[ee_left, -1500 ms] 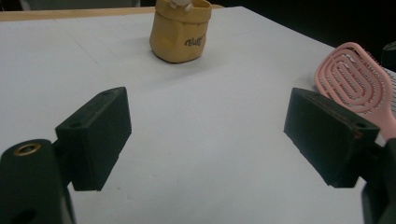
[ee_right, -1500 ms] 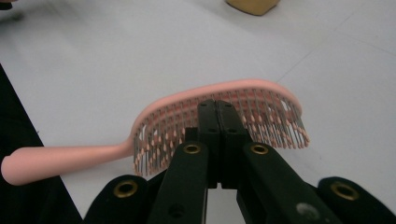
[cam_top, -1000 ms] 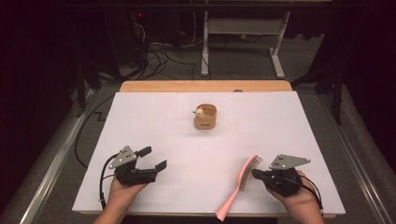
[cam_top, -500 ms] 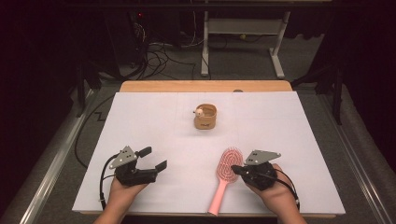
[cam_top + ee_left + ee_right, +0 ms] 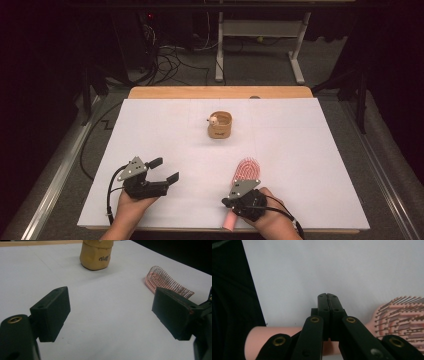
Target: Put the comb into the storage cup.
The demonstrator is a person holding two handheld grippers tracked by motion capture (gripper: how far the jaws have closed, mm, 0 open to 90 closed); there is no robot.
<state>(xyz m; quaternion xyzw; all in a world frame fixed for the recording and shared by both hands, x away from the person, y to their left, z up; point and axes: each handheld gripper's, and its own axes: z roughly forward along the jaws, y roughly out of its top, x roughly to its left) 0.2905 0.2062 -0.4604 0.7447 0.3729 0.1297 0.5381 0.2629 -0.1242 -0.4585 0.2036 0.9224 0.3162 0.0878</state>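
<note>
A pink hairbrush (image 5: pixel 247 170) lies bristles up on the white table sheet (image 5: pixel 310 150), head away from me. My right gripper (image 5: pixel 227 202) lies across its handle with the jaws shut pad to pad. In the right gripper view, the right gripper (image 5: pixel 328 296) shows no gap, and the brush (image 5: pixel 402 315) runs under it with nothing seen between the pads. My left gripper (image 5: pixel 165 170) stands open and empty at the front left, facing the brush (image 5: pixel 160 281). Its own view shows the left gripper (image 5: pixel 110 312) held wide. A tan cup (image 5: pixel 220 125) stands mid-table.
The tan cup (image 5: pixel 96 255) carries dark lettering, and a small round-headed thing pokes over its rim. A wooden strip (image 5: pixel 220 92) edges the far side. Beyond it, cables and a metal stand (image 5: pixel 260 55) occupy the floor. The table's front edge is close to both hands.
My right gripper has moved left, from beside the brush to over its handle. The brush has turned from lying slanted on its side to bristles up. The left gripper has stayed put.
</note>
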